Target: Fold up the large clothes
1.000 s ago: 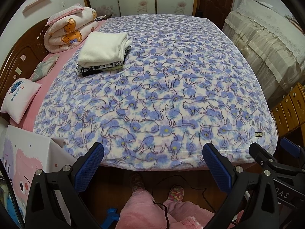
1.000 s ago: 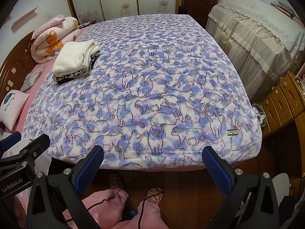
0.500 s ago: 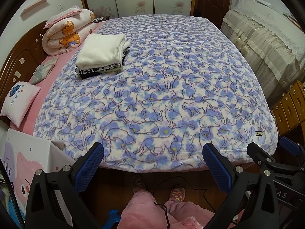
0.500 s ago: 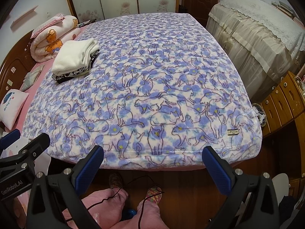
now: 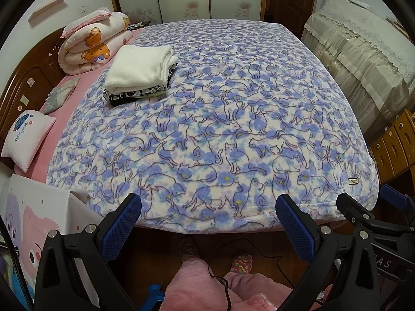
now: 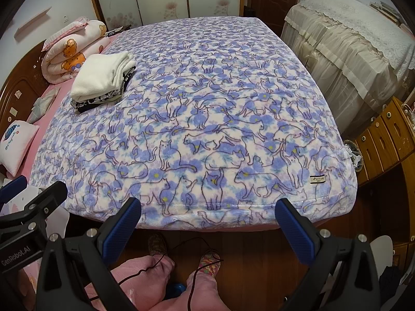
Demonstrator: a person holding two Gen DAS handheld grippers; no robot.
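Hovering both grippers, left gripper point(image 5: 208, 219) and right gripper point(image 6: 207, 219), fingers spread, empty, off near bed edge. Folded stack point(image 5: 138, 73) sits far left on cat blanket point(image 5: 233, 129). You keep stack edges square.

Blanket label point(image 6: 317, 178) text illegible; patterned clothes point(image 5: 135, 95) mostly hidden under towel point(image 5: 140, 67).

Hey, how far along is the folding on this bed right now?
Done: a folded stack, white piece on top, sits near the headboard end. In hand: nothing; the left gripper and right gripper are both open, short of the bed edge. Left: the cat-print blanket lies spread flat, unfolded.
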